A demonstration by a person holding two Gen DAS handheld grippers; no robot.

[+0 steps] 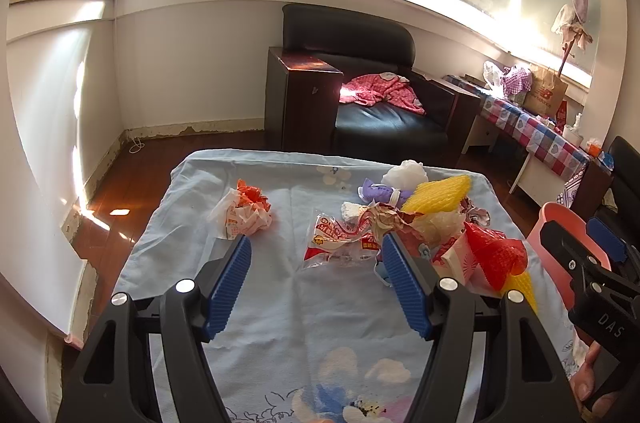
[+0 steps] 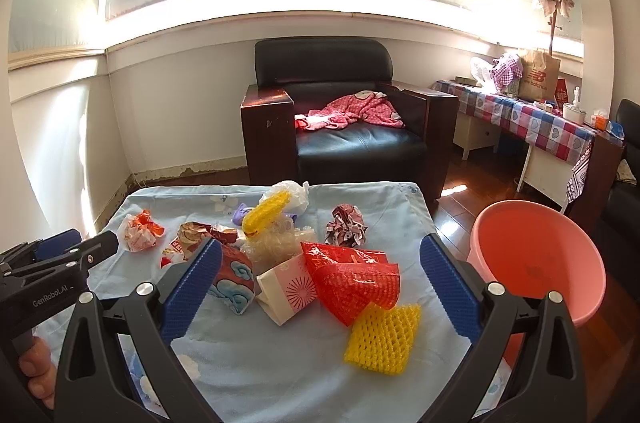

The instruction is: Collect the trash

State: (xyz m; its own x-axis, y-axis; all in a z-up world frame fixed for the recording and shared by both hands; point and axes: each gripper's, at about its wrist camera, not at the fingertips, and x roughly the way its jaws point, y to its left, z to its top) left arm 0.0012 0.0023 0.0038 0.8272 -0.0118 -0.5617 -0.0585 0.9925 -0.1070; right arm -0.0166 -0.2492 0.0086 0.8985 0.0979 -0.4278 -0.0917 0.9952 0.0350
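Trash lies on a table under a light-blue flowered cloth [image 1: 280, 323]. A crumpled orange-white wrapper [image 1: 244, 213] sits alone on the left. A red-white plastic wrapper [image 1: 340, 239] lies just beyond my left gripper [image 1: 316, 243], which is open and empty above the cloth. My right gripper [image 2: 320, 243] is open and empty too, over the pile: red mesh [image 2: 352, 279], a yellow foam net [image 2: 382, 337], a pink-white paper carton [image 2: 288, 291], a second yellow net [image 2: 266, 213] and a crumpled patterned paper [image 2: 346, 229]. A pink basin [image 2: 536, 263] stands off the table's right edge.
Beyond the table stands a black armchair [image 2: 340, 127] with a pink garment on it. A side table with a checked cloth [image 2: 532, 119], loaded with bags, runs along the right wall. Dark wooden floor surrounds the table. A hand [image 2: 38, 379] holds the left gripper.
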